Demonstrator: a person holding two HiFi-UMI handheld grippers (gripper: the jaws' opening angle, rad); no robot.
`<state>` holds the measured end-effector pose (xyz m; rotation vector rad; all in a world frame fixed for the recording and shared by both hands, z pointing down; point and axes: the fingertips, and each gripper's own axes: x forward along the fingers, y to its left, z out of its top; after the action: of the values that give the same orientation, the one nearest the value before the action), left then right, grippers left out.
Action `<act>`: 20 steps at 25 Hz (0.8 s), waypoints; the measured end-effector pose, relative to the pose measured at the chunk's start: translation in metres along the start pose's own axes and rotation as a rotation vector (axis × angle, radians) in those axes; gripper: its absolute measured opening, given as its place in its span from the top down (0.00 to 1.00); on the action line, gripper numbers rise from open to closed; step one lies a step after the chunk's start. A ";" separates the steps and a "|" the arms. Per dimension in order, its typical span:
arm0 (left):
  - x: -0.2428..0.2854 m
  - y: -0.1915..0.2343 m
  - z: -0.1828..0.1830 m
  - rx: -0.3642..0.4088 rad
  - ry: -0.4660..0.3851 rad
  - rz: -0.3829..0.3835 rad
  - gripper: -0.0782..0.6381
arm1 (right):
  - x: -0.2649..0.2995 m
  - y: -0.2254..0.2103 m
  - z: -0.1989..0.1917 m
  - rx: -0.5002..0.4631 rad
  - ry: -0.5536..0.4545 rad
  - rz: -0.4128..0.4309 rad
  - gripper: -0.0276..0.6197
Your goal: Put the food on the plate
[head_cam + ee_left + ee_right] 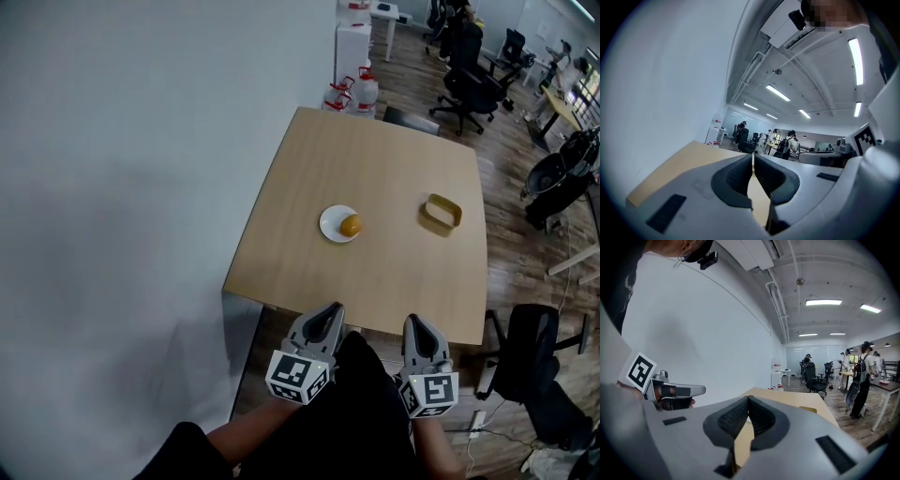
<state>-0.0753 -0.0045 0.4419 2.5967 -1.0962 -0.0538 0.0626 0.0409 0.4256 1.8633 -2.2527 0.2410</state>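
Note:
On the light wooden table (309, 178) a round orange food item (351, 225) lies on a small white plate (335, 224) near the middle. Right of it sits a shallow tan bowl (441, 213), which also shows as a tan bowl (807, 409) in the right gripper view. My left gripper (332, 308) and right gripper (413, 322) hover side by side at the table's near edge, well short of the plate. Both are shut with nothing between the pads. In their own views the left gripper (753, 155) and right gripper (748, 398) show jaws pressed together over bare tabletop.
A white wall runs along the table's left side. Water jugs (354, 94) stand beyond the far edge. A black office chair (530, 366) is at the near right and another black chair (469, 89) is behind the table. People stand far back in the room.

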 end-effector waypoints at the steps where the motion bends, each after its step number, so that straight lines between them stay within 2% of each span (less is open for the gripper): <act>1: 0.001 -0.001 0.001 0.009 -0.004 -0.004 0.85 | 0.000 -0.002 0.000 0.003 -0.004 -0.007 0.86; 4: 0.004 -0.002 0.006 0.014 -0.017 -0.007 0.85 | -0.002 -0.009 0.002 0.009 -0.013 -0.026 0.86; 8: 0.005 -0.003 0.006 -0.049 -0.022 -0.031 0.85 | -0.004 -0.013 0.007 0.005 -0.022 -0.035 0.86; 20: 0.003 0.005 0.003 -0.023 -0.016 -0.002 0.85 | 0.002 -0.015 0.000 -0.008 -0.006 -0.028 0.86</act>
<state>-0.0774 -0.0109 0.4407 2.5819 -1.0923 -0.0876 0.0767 0.0357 0.4258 1.8930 -2.2261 0.2227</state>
